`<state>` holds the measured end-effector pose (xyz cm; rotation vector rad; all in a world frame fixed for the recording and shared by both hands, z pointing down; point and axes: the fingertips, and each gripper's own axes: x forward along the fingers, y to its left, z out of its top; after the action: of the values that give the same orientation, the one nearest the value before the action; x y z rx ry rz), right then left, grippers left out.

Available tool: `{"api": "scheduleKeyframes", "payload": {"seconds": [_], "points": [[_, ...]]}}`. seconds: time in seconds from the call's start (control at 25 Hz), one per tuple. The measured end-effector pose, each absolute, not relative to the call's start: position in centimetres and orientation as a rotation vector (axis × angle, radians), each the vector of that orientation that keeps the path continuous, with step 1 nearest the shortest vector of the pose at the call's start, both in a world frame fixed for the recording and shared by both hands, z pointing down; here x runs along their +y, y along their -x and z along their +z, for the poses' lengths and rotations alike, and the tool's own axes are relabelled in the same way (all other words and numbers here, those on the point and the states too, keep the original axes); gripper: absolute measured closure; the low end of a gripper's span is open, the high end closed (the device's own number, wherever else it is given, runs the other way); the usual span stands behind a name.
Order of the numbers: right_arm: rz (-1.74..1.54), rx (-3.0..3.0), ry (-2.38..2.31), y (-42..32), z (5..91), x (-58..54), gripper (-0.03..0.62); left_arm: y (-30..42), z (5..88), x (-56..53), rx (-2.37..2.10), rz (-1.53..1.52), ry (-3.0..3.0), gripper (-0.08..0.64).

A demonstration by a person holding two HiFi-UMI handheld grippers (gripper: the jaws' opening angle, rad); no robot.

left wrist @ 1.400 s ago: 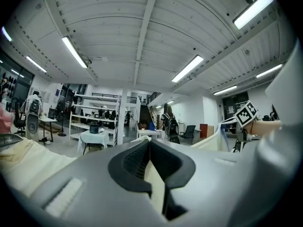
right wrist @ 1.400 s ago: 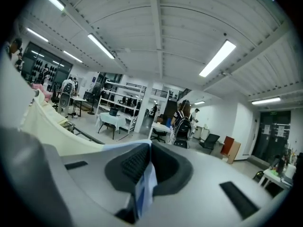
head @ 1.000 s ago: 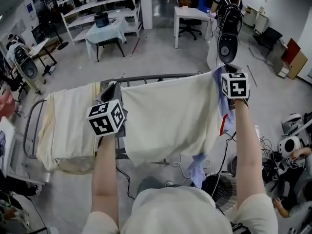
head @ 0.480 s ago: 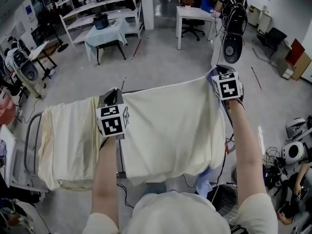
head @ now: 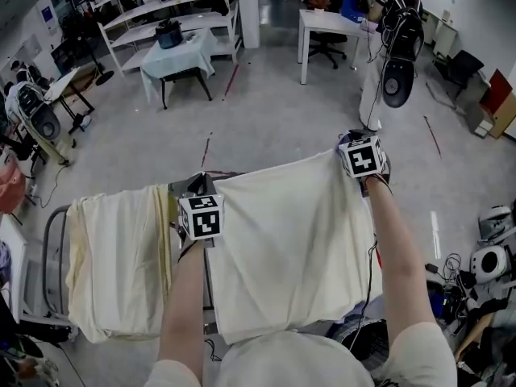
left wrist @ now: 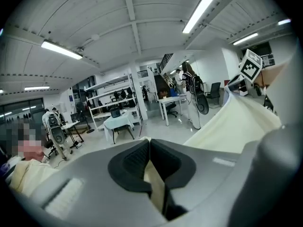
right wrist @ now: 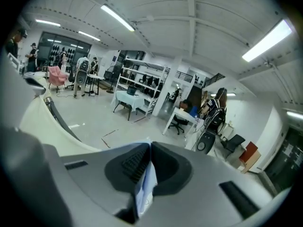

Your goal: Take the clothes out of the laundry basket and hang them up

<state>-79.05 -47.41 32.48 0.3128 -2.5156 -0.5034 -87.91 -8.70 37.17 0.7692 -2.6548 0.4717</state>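
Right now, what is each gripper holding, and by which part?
Both hold the cream garment: left gripper pinches its far left corner, right gripper its far right corner.

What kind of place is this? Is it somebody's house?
Most likely a workshop or lab, not a house. You can see a wide bare grey concrete floor, white metal shelving racks loaded with gear, and a white desk with a black office chair.

Shelving (head: pixel 153 10), draped table (head: pixel 179 53), white desk (head: pixel 329 23), speaker (head: pixel 396 87)
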Motion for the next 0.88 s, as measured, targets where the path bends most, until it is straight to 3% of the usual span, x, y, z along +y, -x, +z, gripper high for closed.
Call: {"api": "scheduleKeyframes", "payload": {"seconds": [0.44,0.56,0.76,0.88], "points": [[-0.431,-2.391,-0.317,83.2,38.7,-48.3,0.569,91.9,42.0,-10.7,-2.514,0.663,-0.765,0.541],[-0.351,-2.271,-0.168,82.5,42.3,-47.2,0.462,91.9,43.5,-10.5,-2.456,0.692,-0.773,0.536],[-0.294,-2.231,-0.085,80.2,43.5,-47.4,0.431,91.0,44.4,-10.1,-2.394,0.564,-0.799,0.418],[-0.273,-2.173,-0.015,78.5,44.5,-47.4,0.402,90.2,44.4,-10.7,-2.381,0.469,-0.849,0.285]]}}
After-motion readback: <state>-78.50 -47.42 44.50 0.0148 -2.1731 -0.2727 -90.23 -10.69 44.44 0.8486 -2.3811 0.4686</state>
